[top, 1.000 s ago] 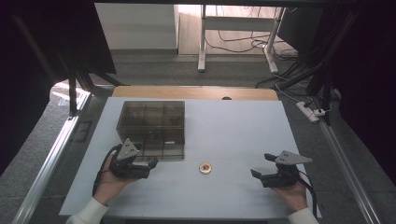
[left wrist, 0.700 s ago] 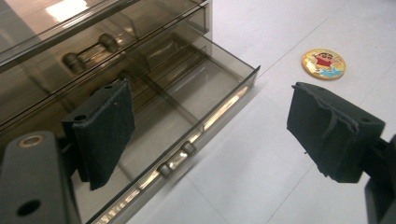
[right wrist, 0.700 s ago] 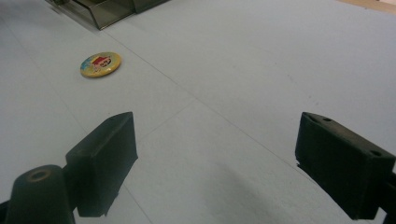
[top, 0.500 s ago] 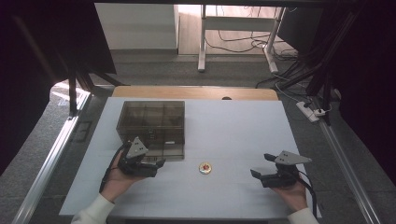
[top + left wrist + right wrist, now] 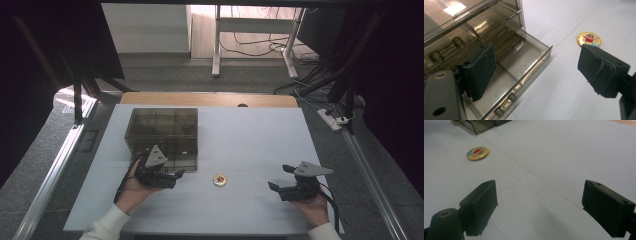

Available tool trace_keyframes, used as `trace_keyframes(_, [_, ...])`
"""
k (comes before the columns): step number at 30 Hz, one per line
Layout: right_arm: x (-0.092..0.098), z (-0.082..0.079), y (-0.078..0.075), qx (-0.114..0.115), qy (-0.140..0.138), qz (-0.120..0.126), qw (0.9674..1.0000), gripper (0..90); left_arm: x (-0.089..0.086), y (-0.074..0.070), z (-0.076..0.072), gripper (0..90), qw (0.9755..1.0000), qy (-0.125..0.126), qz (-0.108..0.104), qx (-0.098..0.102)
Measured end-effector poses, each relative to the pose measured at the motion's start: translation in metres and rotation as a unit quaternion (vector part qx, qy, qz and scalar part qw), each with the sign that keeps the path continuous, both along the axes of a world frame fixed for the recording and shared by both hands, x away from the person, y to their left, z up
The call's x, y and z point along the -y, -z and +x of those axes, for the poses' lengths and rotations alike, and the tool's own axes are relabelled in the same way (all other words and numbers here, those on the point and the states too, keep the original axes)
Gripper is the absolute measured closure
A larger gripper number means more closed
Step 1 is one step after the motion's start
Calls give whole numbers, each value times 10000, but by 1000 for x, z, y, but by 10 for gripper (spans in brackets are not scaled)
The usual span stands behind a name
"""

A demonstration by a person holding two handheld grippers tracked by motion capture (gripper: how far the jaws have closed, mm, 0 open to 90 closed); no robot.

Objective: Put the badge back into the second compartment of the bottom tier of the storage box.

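On the pale blue-white worktop (image 5: 250, 145), the smoky transparent plastic drawer cabinet (image 5: 165, 131) now has its bottom drawer (image 5: 524, 62) pulled out; the left hand-held gripper (image 5: 172, 175) has moved in, jaws wide. The right hand-held gripper (image 5: 277, 181) waits, wide. The round cartoon-printed badge (image 5: 219, 180) lies between them, probably next to go in.

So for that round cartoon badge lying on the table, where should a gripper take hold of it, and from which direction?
The badge lies flat on the table, apart from the open drawer, so only its thin rim offers a grip. Probably best to come from straight above, jaws straddling it and closing on opposite edges. The open right gripper has a bare approach; the left gripper sits at the drawer.
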State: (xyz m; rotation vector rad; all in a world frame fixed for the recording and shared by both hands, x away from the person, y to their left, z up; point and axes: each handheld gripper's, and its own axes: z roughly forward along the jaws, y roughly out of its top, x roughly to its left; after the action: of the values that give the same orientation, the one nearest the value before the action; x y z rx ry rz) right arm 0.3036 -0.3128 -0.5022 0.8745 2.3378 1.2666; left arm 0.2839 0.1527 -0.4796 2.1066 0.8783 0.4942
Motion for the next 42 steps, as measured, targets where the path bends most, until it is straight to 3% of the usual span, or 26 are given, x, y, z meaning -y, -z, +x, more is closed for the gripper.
trace_keyframes(42, [0, 0, 0, 19, 32, -16, 10000, 130, 44, -9, 23, 155, 9991, 425, 14, -59])
